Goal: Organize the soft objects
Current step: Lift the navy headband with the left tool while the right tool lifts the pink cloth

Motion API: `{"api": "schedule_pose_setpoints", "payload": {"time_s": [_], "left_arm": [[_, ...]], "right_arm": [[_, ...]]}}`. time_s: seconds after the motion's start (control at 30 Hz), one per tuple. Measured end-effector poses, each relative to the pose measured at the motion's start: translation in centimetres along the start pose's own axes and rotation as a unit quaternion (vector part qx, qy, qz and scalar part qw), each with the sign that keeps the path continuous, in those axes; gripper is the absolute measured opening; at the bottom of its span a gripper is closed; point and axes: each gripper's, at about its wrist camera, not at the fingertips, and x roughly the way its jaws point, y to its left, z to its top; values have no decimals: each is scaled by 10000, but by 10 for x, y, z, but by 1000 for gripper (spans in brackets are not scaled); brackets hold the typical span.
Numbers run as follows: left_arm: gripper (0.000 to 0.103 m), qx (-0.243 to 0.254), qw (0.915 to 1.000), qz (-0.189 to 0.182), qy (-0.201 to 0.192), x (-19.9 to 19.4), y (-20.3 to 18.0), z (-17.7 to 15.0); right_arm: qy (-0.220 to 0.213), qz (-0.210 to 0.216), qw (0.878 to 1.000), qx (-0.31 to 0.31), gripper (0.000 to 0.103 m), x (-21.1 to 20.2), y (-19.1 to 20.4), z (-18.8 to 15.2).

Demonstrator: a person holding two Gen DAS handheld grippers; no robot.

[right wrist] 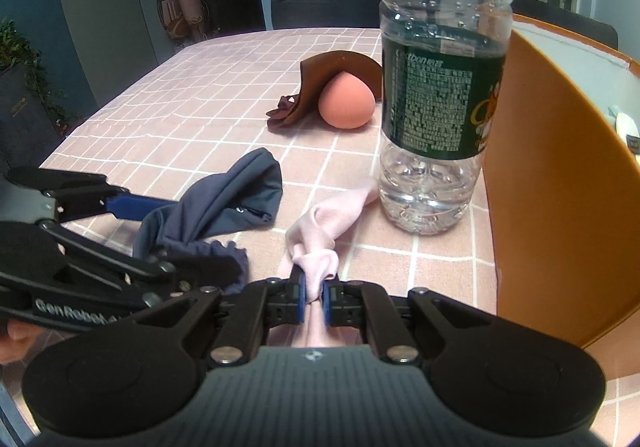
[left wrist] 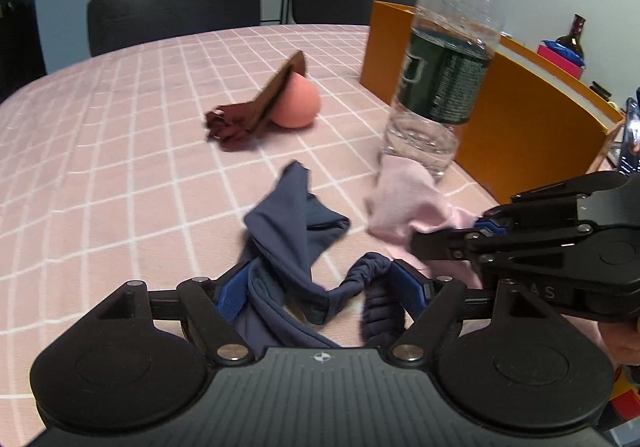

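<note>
A: Pink grid-check cloth over the table, dark chairs behind, blue-grey walls, a door further back.

B: Tall water bottle standing right by the orange box, crowding that side. Peach sponge under a brown leather piece mid-table.

A: Left tongs spread wide, navy cloth lying loose between the pads, not pinched.

B: Right tongs clamped on the pink sock, draped just beside the bottle's base.
</note>
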Motion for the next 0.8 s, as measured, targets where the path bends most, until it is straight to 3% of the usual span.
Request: {"api": "schedule_pose_setpoints", "payload": {"time_s": [0.07,0.17,0.27,0.33,0.4,0.6,0.8], "left_arm": [[88,83,9999,58,-61,3,-6,-2],[74,288,9993,197,-119,5,-16,-3],[57,397,9988,204,-195,5,-23,-4],[33,401,9988,182,-215,5,-27,-4],[24,331,9991,163,-218,5,-28,-3],[11,236,9991,234,-281,0,-29,-4],[9,228,9982,227,-505,-26,-31,-4]], "right_arm": [[-6,-35,10000,-11,6,0,-1,-2],[-8,-21,10000,-17,6,-2,-3,-3],[-19,-34,10000,-57,6,-3,-2,-4],[-26,-53,9999,-98,6,-5,0,-5],[-22,-66,9999,-120,5,-5,1,-5],[-11,-111,9998,-160,5,-7,1,-5],[-149,-65,9996,-240,4,-27,3,-3]]}}
